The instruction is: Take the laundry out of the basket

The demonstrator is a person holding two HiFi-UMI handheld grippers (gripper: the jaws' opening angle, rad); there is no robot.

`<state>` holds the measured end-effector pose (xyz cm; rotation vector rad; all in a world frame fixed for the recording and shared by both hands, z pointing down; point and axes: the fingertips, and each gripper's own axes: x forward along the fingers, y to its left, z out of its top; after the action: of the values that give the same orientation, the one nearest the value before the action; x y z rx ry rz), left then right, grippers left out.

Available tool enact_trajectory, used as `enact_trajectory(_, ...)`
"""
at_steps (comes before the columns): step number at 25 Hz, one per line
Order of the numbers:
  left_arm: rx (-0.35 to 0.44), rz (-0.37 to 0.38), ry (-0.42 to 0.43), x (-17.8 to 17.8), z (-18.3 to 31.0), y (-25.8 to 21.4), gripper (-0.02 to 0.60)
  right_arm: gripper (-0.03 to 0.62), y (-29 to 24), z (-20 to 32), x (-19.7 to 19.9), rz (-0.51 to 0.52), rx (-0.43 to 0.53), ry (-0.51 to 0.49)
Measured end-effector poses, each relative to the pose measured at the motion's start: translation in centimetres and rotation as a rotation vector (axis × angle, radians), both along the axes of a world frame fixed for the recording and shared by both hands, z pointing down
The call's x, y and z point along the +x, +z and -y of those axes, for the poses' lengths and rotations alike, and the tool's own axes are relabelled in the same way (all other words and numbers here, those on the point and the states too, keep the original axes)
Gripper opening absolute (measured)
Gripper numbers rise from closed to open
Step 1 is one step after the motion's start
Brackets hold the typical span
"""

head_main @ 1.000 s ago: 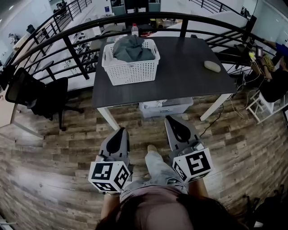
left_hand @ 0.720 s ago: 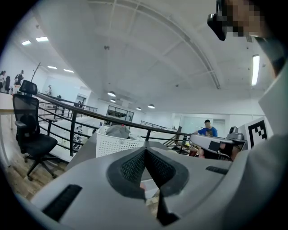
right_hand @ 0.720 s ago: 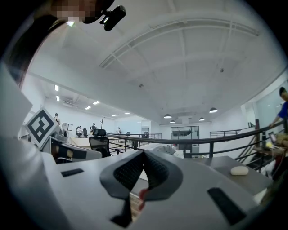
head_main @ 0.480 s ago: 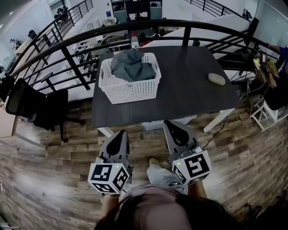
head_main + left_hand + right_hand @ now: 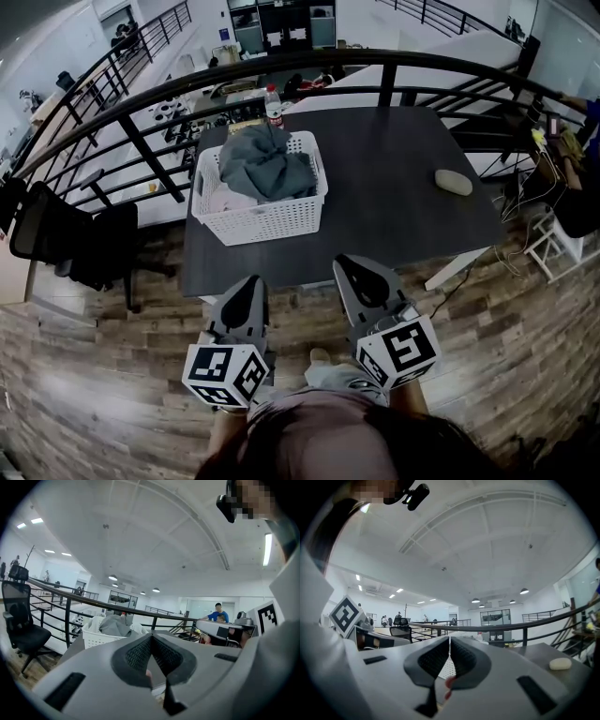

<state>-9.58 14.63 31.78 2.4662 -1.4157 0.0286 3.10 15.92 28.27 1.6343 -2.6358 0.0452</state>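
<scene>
Beyond closed left gripper (image 5: 150, 636), people (image 5: 218, 613), overhead, laundry basket (image 5: 273, 221)

Grey laundry (image 5: 266, 161) heaped in white basket (image 5: 267, 219)

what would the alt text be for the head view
A white laundry basket heaped with grey laundry sits on a dark table, seen from above. Nearer the camera, the person's left tongs and right tongs point toward the table, both shut and empty. A pale oval object lies on the table's right side.
</scene>
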Motion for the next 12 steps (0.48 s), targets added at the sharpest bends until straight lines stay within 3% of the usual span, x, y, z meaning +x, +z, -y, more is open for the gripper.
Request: enact_trajectory(12, -0.028, -0.021, -0.060, 0.3, 4.4, 1.1, -0.002, 0.015, 1.5, 5.6, 1.3, -0.019, -0.023, -0.033)
